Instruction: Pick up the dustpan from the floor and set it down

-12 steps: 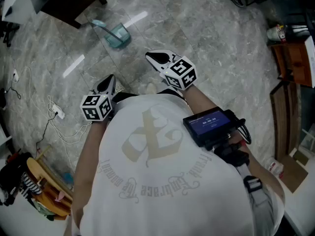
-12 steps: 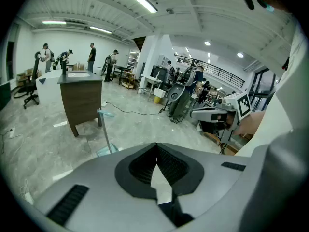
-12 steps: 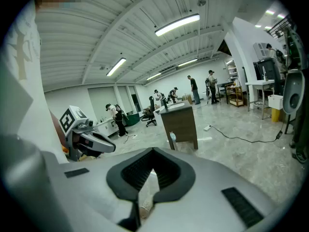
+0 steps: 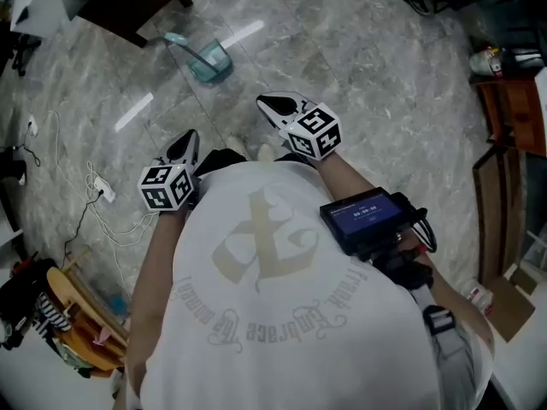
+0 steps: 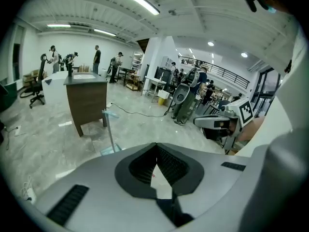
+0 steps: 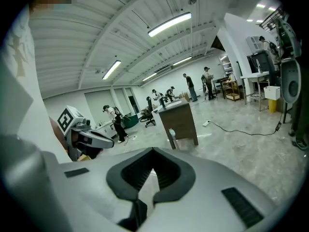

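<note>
Overhead, white ceiling strip lights [image 5: 137, 0] glare off the glossy grey marble floor [image 4: 359, 67]; both gripper views bend, corners black.

Teal dustpan [image 4: 208, 62], grey marbled floor [image 4: 367, 84], white shirt [image 4: 359, 340]

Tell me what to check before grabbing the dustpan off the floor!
1. Dustpan in sight on the floor: ok.
2. Its handle is standing up, ready to grab: ok in the left gripper view.
3. Left hand-held gripper empty: ok, nothing between its jaws.
4. Right hand-held gripper empty: ok, nothing between its jaws.
5. Jaws open for a grab: not ok, both are shut.
6. Close enough to the dustpan: not ok, bare floor lies between it and both grippers.
</note>
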Available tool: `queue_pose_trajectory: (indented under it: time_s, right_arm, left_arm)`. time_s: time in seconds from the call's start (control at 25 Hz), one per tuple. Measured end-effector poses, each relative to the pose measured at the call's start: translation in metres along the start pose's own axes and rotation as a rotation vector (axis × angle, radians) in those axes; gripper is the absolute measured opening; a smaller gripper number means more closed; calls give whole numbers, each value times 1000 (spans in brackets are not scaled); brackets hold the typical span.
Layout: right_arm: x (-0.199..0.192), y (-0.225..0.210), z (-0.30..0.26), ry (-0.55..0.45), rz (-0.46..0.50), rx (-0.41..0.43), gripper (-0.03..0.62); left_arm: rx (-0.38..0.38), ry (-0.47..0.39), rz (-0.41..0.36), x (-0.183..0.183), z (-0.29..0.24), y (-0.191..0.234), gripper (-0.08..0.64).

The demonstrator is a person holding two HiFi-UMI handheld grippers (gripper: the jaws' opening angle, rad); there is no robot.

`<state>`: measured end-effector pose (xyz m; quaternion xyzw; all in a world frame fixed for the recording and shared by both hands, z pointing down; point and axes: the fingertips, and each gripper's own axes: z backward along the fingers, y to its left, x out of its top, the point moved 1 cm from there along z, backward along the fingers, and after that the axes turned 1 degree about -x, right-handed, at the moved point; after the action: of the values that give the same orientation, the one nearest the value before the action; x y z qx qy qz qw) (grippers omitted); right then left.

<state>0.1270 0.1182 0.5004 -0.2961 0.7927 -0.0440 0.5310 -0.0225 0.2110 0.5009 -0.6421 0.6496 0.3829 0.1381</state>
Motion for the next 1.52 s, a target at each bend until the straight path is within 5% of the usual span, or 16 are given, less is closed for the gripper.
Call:
queue_pose_trajectory:
  time_s: [1.0, 1.52]
  right_arm:
    - [-20, -39, 19, 36, -72, -159, 17]
    - [10, -47, 14, 33, -28, -171, 17]
  left_arm:
    - [-32, 9, -19, 8, -17, 0, 12]
    - [-28, -19, -4, 30, -19, 13, 12]
